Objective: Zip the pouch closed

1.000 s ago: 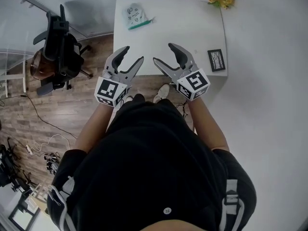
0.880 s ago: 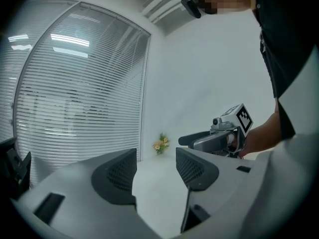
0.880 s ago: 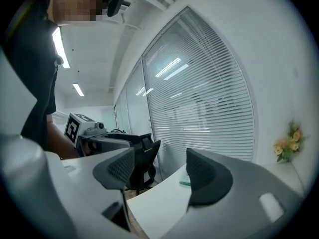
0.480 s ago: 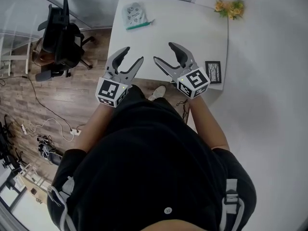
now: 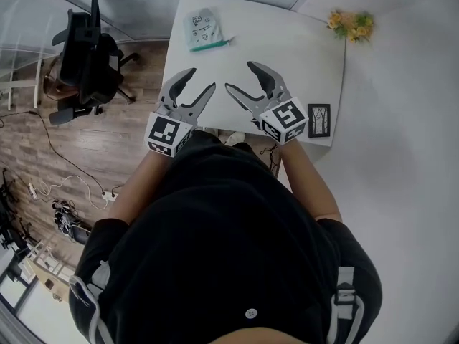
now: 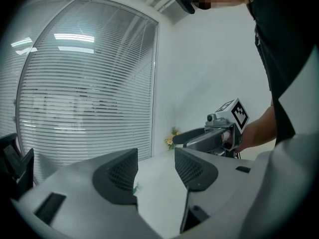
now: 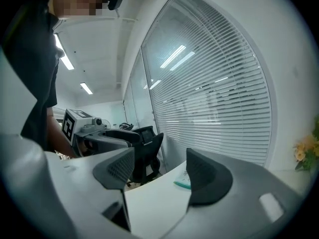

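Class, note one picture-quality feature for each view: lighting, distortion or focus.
Head view: evenly lit, the wide lens bends the table edges, the pouch is small but sharp. Left gripper view: black rounded corners, the blinds bow, light strips reflect across them. Right gripper view: the same bowing and dark corners.

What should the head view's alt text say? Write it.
A person holds the left gripper and right gripper open and empty over a white table, the left's jaws just narrowing. The pouch lies untouched at its far left corner; a picture frame and flowers sit right.

Table (image 5: 287,41): smooth, matt white | floor (image 5: 93,156): wood planks, slight sheen | pouch (image 5: 203,27): pale, printed, matt; cloth or plastic unclear
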The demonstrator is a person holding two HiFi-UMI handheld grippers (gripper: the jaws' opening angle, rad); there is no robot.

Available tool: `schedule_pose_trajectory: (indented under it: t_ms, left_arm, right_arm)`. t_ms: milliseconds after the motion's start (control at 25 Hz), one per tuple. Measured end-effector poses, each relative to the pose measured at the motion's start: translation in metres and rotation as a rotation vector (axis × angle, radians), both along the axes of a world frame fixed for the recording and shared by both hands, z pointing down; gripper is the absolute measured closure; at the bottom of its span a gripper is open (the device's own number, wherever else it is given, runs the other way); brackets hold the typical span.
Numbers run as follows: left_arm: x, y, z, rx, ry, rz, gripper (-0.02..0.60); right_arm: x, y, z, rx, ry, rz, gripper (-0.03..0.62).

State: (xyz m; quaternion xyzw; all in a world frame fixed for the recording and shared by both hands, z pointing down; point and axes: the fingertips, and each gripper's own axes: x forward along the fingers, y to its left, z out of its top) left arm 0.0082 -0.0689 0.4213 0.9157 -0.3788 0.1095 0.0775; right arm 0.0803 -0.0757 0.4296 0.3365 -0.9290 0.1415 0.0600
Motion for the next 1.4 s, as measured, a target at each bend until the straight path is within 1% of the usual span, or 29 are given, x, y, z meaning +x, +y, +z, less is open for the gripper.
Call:
schedule_pose_trajectory:
  t_ms: [400,640,800,960,1000,1240,1400]
  left_arm:
    - [-0.019,-0.073,0.034,-0.063,0.014,0.058,0.351]
    - [-0.023,-0.098,0.055,-0.090,0.002,0.064,0.354]
    - [-0.020,-0.111,0.069,-0.120,-0.002,0.030,0.357]
    - [-0.010,-0.119,0.086,-0.157,-0.008,-0.024,0.359]
    - [-0.008,-0.120,0.090,-0.167,-0.009,-0.036,0.359]
    - [0.011,-0.124,0.115,-0.219,-0.030,-0.092,0.367]
    - [0.018,-0.130,0.137,-0.250,-0.039,-0.139,0.385]
  right_arm:
    - [-0.009,-0.079,0.040,-0.068,0.119,0.059,0.260]
    - [-0.014,-0.106,0.070,-0.115,0.192,0.016,0.272]
    - [-0.012,-0.121,0.091,-0.142,0.223,-0.035,0.284]
    - [-0.010,-0.136,0.113,-0.151,0.267,-0.109,0.292]
    - [-0.008,-0.138,0.118,-0.154,0.278,-0.125,0.304]
    - [0.008,-0.154,0.159,-0.173,0.373,-0.204,0.314]
    - [0.018,-0.163,0.190,-0.181,0.446,-0.243,0.319]
